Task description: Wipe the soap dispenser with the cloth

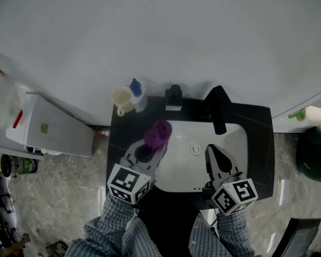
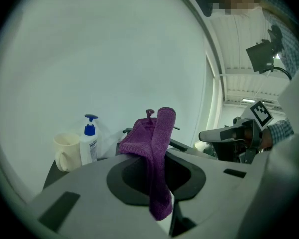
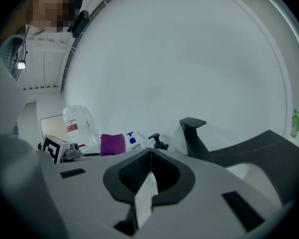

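Note:
A purple cloth [image 1: 158, 134] hangs from my left gripper [image 1: 152, 146], which is shut on it over the left rim of the white basin [image 1: 182, 170]. In the left gripper view the cloth [image 2: 157, 148] drapes over the closed jaws. A white bottle with a blue pump [image 1: 137, 94] stands at the counter's back left beside a cream mug [image 1: 122, 99]; the same bottle [image 2: 89, 143] lies ahead and left of the cloth. A black pump dispenser [image 1: 174, 97] sits behind the basin. My right gripper [image 1: 211, 150] is shut and empty over the basin's right side.
A black faucet [image 1: 216, 108] rises at the back right of the black counter [image 1: 257, 138]. A white cabinet [image 1: 48, 125] with a plastic jug [image 3: 77, 126] stands to the left. A dark green bin [image 1: 313, 154] is at the right. The wall is close behind.

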A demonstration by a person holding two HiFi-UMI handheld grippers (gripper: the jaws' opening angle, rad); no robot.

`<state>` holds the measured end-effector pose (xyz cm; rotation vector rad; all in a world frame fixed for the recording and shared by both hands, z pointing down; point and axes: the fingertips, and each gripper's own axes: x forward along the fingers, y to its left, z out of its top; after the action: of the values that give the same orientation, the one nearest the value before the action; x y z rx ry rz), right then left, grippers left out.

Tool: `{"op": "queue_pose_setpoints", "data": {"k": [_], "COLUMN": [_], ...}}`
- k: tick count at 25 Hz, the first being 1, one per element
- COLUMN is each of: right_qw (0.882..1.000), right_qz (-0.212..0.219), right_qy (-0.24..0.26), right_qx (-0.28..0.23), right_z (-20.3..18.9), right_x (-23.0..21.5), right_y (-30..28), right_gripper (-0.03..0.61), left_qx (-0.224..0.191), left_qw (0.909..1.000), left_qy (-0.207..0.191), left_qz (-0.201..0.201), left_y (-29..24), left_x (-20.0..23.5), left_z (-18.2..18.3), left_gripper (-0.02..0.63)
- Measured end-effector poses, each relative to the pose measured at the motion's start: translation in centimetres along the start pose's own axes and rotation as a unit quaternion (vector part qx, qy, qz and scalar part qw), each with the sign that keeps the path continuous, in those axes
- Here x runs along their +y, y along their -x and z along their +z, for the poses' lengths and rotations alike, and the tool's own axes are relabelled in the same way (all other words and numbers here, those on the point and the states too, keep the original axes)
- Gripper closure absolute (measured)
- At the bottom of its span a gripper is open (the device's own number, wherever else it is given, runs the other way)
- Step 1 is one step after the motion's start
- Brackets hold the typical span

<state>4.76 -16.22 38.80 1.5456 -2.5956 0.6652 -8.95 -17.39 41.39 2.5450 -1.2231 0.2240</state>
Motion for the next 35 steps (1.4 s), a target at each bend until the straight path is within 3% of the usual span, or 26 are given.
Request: {"op": "queue_pose_setpoints", "data": {"k": [4,11,26,32,35], "right_qw": [1.000,1.000,0.998,0.996,0.996], "right_qz": [0.005,0.018,0.062,0.084,0.086], "right_qy": [-0.001,0.015,0.023,0.020,0.015], "right_qx": [-0.008,-0.013,-0.012,-0.028,-0.038], "right_z": [0.4,-0.3,-5.4,-5.5,-5.0], "right_x": [0.5,1.5,5.2,7.0,7.5], "right_y": [1.7,7.4,21.8,24.6,25.1], "right_gripper": [0.560,0.560,0.560,0.560,0.560], "left_qx": [0.001,-0.027,-0.051,-0.047,-0.061], "left_qw": [0.9998,0.9990,0.9950,0.9950,0.9932], "left_qy": [-0.018,-0.011,-0.002,-0.013,0.011], "left_qz": [0.010,0.035,0.086,0.087,0.099], "left_y": [1.9,5.8,15.2,17.5,18.2], "left_x": [-1.8,-6.7,-18.2,-20.5,-20.5], "left_z": [0.1,0.2,-4.1,-4.4,-3.8], "left_gripper": [0.557,0.556,0.557,0.557,0.557]}}
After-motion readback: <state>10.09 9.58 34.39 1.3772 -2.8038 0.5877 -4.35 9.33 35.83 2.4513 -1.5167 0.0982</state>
